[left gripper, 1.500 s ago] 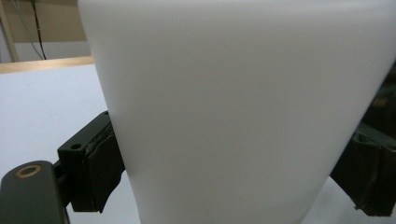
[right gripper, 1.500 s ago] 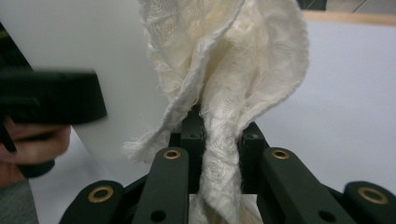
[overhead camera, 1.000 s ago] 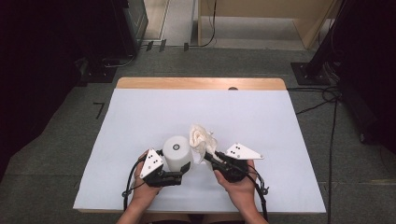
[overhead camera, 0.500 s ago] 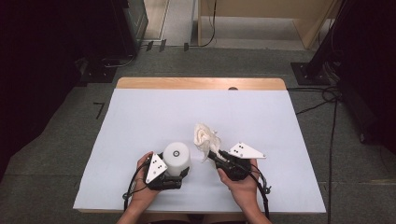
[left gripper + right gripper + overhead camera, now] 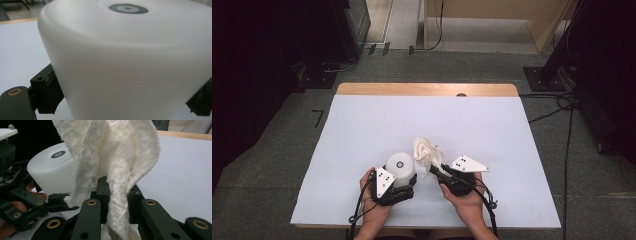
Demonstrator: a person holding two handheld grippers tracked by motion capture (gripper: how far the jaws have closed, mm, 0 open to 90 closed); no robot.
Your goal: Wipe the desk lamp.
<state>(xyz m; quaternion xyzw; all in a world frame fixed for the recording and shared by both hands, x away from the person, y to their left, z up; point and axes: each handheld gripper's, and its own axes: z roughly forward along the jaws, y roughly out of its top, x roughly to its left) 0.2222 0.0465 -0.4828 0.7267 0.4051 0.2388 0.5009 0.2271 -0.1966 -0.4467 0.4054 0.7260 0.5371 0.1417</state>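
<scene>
Meanwhile the left gripper still clamps the white cup, the right gripper still pinching the tissue, both barely shifted.

High view: even overhead light, table bright, surroundings dark, slightly soft. Gripper views: close surfaces blurred, perhaps overexposed.

White round container stands upright near the desk's front edge, a crumpled cream tissue just beside it

A lab workspace: a paper-covered desk on grey carpet, ringed by trailing cables and dark equipment racks.
</scene>
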